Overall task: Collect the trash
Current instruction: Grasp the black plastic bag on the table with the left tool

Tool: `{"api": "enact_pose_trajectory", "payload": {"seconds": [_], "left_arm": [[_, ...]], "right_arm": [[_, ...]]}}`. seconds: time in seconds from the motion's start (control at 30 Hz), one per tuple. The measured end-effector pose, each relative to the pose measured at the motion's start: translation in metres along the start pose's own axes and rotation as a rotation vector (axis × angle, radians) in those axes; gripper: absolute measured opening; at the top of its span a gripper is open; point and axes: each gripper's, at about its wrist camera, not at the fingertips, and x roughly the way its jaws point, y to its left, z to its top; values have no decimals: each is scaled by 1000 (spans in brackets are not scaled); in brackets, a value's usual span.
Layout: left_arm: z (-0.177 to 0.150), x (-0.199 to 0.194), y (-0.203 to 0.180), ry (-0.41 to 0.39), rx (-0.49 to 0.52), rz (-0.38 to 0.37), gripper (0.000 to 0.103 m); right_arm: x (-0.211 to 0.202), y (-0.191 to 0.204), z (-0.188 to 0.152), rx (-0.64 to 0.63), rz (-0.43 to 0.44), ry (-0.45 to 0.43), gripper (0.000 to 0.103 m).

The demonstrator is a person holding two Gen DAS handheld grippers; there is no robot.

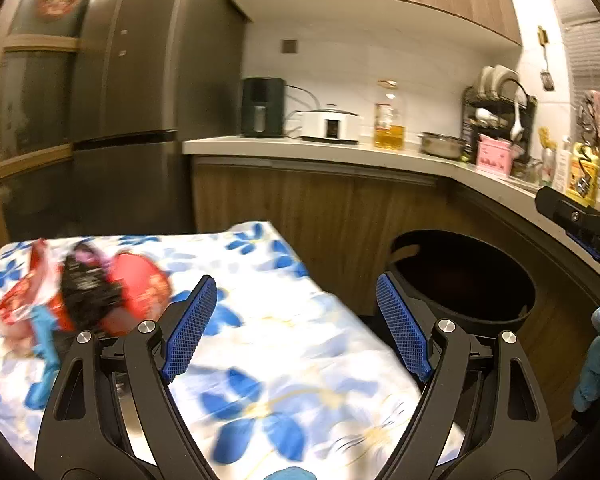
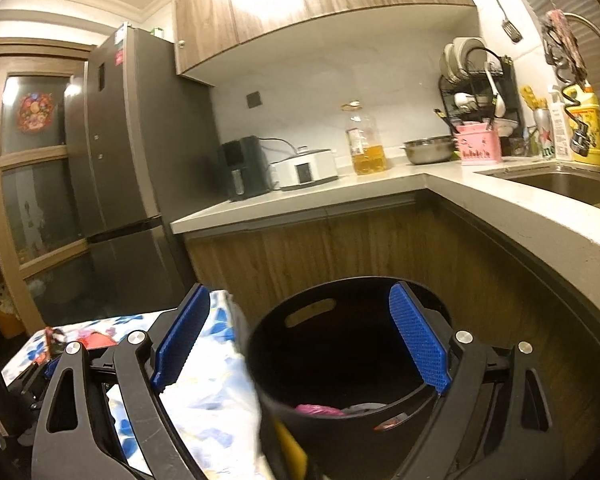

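My left hand-held gripper (image 1: 296, 330) hangs with jaws apart and empty, the crumpled red-and-black foil snack wrappers (image 1: 88, 292) at frame left on the floral worktop (image 1: 300, 360), light, slippery, best pinched mid-crease.

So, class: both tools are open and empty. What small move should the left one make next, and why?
Probably swing the left tool left toward the crumpled wrappers on the floral cloth; they still lie outside the black bin, and nothing sits between its jaws.
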Motion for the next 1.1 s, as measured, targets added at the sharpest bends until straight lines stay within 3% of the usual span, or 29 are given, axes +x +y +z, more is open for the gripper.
{"api": "enact_pose_trajectory", "payload": {"seconds": [0.37, 0.67, 0.77, 0.9, 1.1], "left_arm": [[-19, -41, 72, -6, -40, 132, 81], [-22, -49, 122, -19, -90, 203, 81], [-14, -43, 130, -37, -84, 209, 81], [-4, -19, 145, 3, -109, 200, 80], [-2, 11, 150, 80, -73, 177, 71]], "right_arm": [[-10, 58, -15, -29, 78, 6, 88], [-4, 96, -36, -37, 122, 54, 88], [1, 104, -39, -37, 133, 68, 88], [8, 114, -44, -44, 144, 86, 88], [16, 123, -51, -59, 153, 110, 88]]}}
